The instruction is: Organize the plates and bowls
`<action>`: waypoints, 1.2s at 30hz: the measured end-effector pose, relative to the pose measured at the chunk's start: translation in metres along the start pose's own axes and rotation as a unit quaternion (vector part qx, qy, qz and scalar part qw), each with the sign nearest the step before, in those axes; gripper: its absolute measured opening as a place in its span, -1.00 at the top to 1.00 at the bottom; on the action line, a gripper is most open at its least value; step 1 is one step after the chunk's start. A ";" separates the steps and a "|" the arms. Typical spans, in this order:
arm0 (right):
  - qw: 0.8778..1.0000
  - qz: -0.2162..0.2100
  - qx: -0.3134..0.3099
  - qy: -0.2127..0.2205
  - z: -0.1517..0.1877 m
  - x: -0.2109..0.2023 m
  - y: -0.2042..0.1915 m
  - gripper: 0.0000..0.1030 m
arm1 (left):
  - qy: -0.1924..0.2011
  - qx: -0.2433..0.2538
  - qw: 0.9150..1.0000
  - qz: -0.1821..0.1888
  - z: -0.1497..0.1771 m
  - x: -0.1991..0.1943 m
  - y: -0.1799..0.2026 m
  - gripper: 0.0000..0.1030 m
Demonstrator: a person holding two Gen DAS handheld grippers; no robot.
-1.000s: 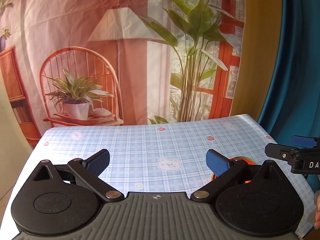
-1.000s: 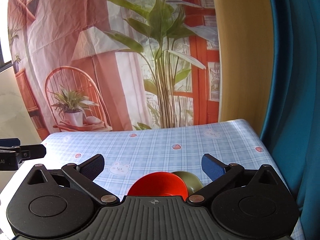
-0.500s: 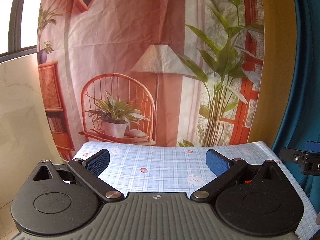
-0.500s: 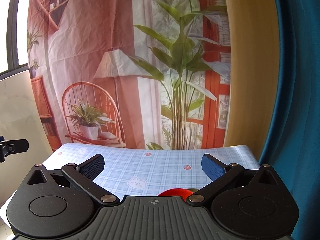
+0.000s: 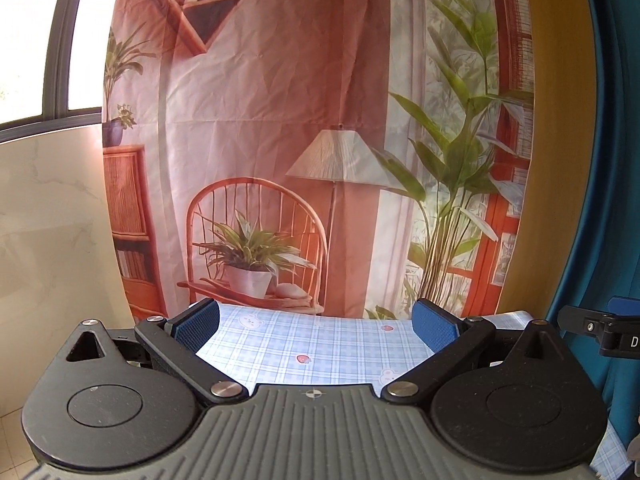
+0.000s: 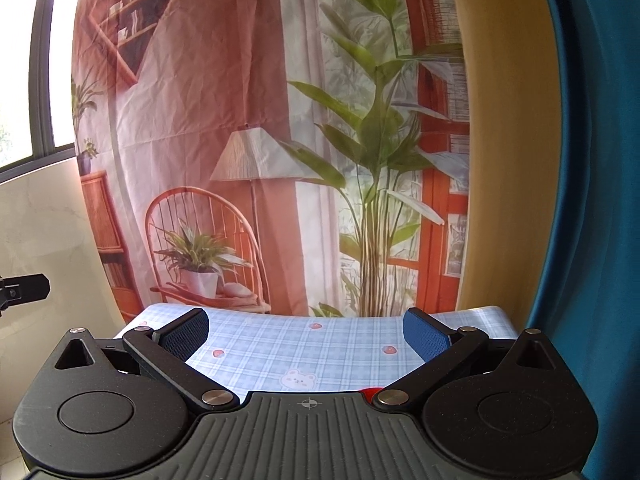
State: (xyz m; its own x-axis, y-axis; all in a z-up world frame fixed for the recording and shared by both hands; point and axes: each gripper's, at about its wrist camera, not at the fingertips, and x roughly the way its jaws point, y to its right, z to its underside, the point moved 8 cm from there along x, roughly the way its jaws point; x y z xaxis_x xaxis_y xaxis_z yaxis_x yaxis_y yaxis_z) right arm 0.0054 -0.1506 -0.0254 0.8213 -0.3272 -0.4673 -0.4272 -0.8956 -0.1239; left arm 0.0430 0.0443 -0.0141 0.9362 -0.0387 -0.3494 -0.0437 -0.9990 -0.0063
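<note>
The black left gripper (image 5: pixel 316 326) and black right gripper (image 6: pixel 306 330) were held above the blue checked tablecloth (image 5: pixel 320 344), jaws spread apart and empty. A sliver of red bowl (image 6: pixel 370 391) was glimpsed beneath the right one; a printed fabric backdrop (image 6: pixel 240 120) was hung behind

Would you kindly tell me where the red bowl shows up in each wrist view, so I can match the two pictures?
Left wrist view: the red bowl is not in it; only the checked tablecloth shows between the open fingers.
Right wrist view: a sliver of the red bowl peeks out at bottom centre, just above the gripper body, beside the right finger's pivot.
Shared landmark: the printed lamp on the backdrop.
</note>
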 end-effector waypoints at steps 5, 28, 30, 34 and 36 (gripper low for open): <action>1.000 0.008 -0.001 0.001 0.000 -0.005 0.003 -0.99 | -0.005 0.005 1.000 0.003 0.007 -0.002 0.004 -1.00; 1.000 0.017 -0.007 0.002 -0.002 -0.010 0.002 -0.99 | -0.009 0.005 1.000 0.006 0.009 -0.003 0.003 -1.00; 1.000 0.017 -0.007 0.002 -0.002 -0.010 0.002 -0.99 | -0.009 0.005 1.000 0.006 0.009 -0.002 0.003 -1.00; 1.000 0.017 -0.007 0.002 -0.002 -0.010 0.002 -0.99 | -0.010 0.006 1.000 0.006 0.009 -0.002 0.003 -1.00; 1.000 0.017 -0.007 0.002 -0.002 -0.010 0.002 -0.99 | -0.010 0.005 1.000 0.006 0.009 -0.003 0.003 -1.00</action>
State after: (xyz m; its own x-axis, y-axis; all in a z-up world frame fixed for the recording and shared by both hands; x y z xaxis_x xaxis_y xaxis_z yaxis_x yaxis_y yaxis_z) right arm -0.0032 -0.1495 -0.0193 0.8079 -0.3593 -0.4671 -0.4503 -0.8877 -0.0960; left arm 0.0371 0.0420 -0.0218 0.9286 -0.0499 -0.3677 -0.0585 -0.9982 -0.0123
